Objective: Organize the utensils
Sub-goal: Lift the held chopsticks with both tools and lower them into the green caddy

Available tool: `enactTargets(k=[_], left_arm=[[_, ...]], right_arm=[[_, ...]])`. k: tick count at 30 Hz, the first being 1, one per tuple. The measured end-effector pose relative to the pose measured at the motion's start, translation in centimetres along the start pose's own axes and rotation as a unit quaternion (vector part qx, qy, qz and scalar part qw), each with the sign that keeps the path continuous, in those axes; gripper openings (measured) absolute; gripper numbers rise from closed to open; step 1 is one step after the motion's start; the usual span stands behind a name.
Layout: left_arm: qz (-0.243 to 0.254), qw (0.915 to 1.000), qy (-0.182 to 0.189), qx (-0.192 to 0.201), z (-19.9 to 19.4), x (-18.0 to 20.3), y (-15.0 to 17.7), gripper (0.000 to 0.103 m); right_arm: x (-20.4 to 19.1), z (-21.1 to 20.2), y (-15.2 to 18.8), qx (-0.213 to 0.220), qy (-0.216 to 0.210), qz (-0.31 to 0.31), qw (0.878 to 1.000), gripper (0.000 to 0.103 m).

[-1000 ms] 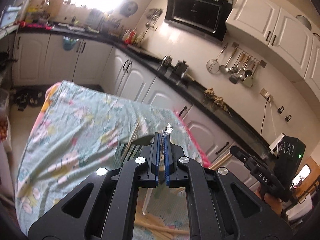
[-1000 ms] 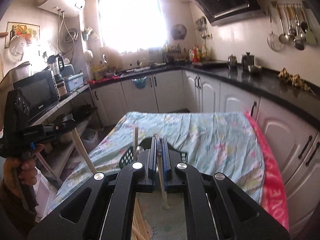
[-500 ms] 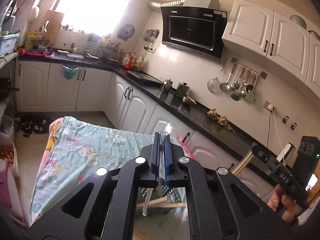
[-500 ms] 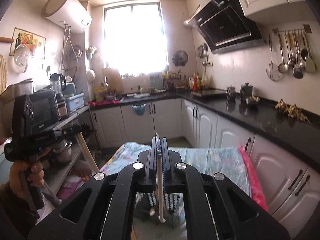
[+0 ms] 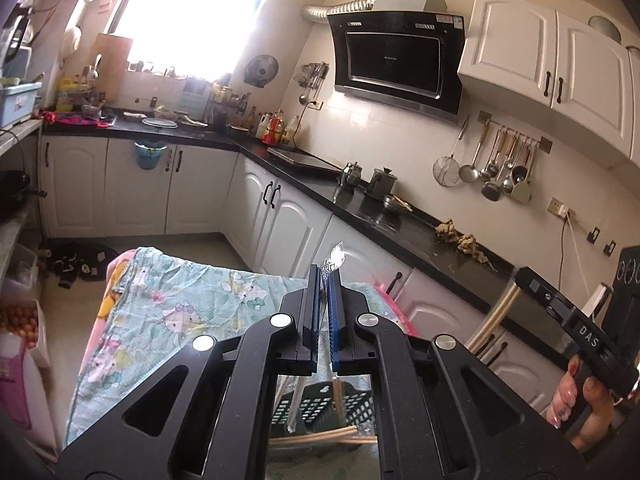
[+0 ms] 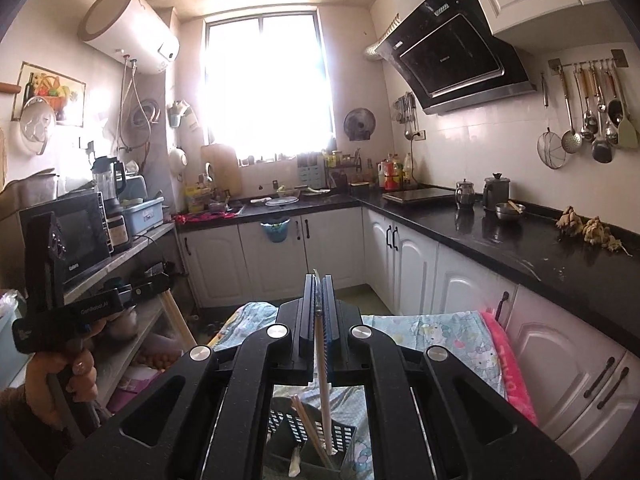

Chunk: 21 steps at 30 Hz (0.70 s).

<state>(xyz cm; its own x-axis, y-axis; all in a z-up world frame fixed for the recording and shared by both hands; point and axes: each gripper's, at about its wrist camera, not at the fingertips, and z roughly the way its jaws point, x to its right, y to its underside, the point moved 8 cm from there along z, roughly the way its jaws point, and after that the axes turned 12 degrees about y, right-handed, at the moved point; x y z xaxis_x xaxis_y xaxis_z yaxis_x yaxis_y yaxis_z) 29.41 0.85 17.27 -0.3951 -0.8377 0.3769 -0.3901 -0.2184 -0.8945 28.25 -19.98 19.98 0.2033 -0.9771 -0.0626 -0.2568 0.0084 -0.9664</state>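
My left gripper (image 5: 324,276) is shut on a long thin utensil in a clear shiny wrapper (image 5: 335,254); its lower end hangs over a dark slotted basket (image 5: 320,404). My right gripper (image 6: 319,280) is shut on a pale chopstick (image 6: 323,380), whose lower tip reaches into the same basket (image 6: 344,436). Wooden chopsticks (image 6: 304,416) lean inside that basket, and others (image 5: 320,436) lie beside it. Each wrist view shows the other gripper held up at the side: the right one (image 5: 520,276) and the left one (image 6: 164,278).
The basket stands on a table under a light-blue cartoon cloth (image 5: 160,300) with a pink edge (image 6: 508,360). Black counters over white cabinets (image 6: 500,248) run behind and to the right. A shelf with a microwave (image 6: 80,236) stands at the left. A hand (image 6: 60,372) grips the left handle.
Both grippers have risen and tipped upward, each still shut on its utensil. The table has sunk low in both views and more of the kitchen wall shows.
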Motion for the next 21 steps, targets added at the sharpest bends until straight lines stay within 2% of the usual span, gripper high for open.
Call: enactTargets(k=[8,21], left_arm=[[0.005,0.9998,-0.007,-0.016,2.2,-0.8,2.3,0.001],[-0.001,0.9986,-0.015,-0.051,4.5,-2.4,6.8,0.002]], right_arm=[[-1.2,3.4,2.8,-0.022,-0.003,-0.015,1.000,0.004],[-2.9,6.3,8.4,-0.067,0.016,-0.049,0.996,0.004]])
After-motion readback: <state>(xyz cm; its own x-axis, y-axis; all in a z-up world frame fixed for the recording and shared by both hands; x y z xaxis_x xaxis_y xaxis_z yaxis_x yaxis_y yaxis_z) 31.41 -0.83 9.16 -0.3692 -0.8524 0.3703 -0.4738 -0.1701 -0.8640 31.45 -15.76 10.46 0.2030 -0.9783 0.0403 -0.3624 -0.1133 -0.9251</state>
